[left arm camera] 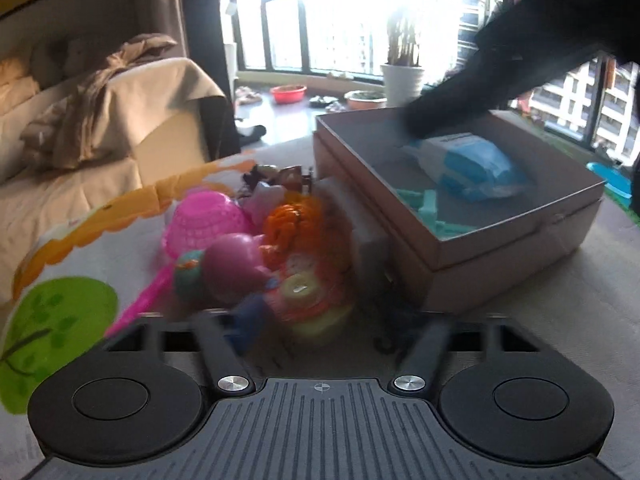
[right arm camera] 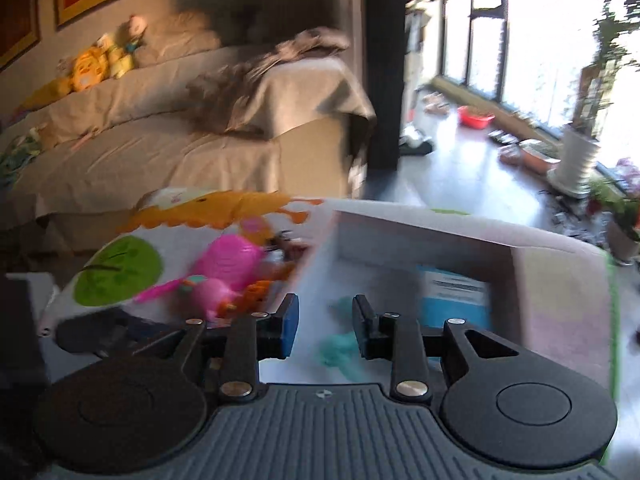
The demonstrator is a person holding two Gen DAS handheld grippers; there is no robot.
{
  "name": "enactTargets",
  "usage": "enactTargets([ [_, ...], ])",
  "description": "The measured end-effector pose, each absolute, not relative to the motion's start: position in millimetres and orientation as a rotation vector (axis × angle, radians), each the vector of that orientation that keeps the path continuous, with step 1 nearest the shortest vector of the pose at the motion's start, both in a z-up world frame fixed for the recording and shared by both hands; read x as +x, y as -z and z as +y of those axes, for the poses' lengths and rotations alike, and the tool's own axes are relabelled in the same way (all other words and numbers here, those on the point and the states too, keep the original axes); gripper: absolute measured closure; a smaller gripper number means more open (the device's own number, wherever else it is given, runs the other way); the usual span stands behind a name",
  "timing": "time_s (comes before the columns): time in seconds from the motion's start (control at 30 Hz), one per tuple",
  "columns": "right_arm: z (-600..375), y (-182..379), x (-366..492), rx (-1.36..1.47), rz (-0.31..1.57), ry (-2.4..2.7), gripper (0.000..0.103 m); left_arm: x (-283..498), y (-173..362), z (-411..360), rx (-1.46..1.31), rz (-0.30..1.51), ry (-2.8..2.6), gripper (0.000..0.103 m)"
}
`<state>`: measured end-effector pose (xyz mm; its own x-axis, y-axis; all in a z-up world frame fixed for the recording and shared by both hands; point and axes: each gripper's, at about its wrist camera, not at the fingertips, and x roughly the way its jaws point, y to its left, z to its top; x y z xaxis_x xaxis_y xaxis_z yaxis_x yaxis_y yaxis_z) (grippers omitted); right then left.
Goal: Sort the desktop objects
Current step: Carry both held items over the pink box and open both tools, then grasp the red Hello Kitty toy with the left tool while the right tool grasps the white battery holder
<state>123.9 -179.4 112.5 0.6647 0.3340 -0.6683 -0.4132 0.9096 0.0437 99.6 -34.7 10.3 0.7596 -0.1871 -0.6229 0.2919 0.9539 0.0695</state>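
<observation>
Right gripper hovers over the cardboard box, jaws apart, empty; teal toy and blue packet lie inside. Left gripper's fingertips hidden: cannot tell. Toy pile remains outside. Risk: motion blur suggests haste; jaws could clip the box wall.

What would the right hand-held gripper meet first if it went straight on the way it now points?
Probably the teal object lying inside the open cardboard box. The right hand-held gripper is open and empty above it. The frame is blurred, so depth is uncertain; the blue-and-white packet lies to the right of that line.

Cloth-covered table with toy pile beside open box
</observation>
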Motion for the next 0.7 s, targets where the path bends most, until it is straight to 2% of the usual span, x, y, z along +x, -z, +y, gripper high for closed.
enactTargets([
  [0.03,-166,-109,134,-0.127,0.75,-0.437,0.074,99,-10,-31,0.165,0.662,0.264,0.054],
  [0.07,-155,-106,142,-0.141,0.768,-0.445,0.074,98,-10,-26,0.151,0.673,0.274,0.06],
  [0.1,-141,-100,152,-0.165,0.783,-0.45,0.074,95,-10,-20,0.14,0.683,0.282,0.071],
  [0.17,-115,-89,167,-0.259,0.773,-0.445,0.075,89,-7,-13,0.143,0.706,0.275,0.081],
  [0.23,-95,-76,182,-0.356,0.764,-0.414,0.075,78,-6,-3,0.139,0.72,0.253,0.078],
  [0.27,-88,-69,189,-0.374,0.785,-0.407,0.076,73,-6,3,0.131,0.723,0.244,0.074],
  [0.3,-85,-62,195,-0.378,0.815,-0.401,0.078,68,-8,8,0.121,0.728,0.238,0.061],
  [0.37,-84,-57,196,-0.38,0.833,-0.397,0.079,61,-12,16,0.103,0.726,0.22,0.046],
  [0.5,-100,-69,169,-0.3,0.887,-0.489,0.079,57,-17,28,0.079,0.723,0.194,0.038],
  [0.7,-151,-78,95,-0.24,0.891,-0.596,0.082,67,-19,31,0.011,0.753,0.192,0.035],
])
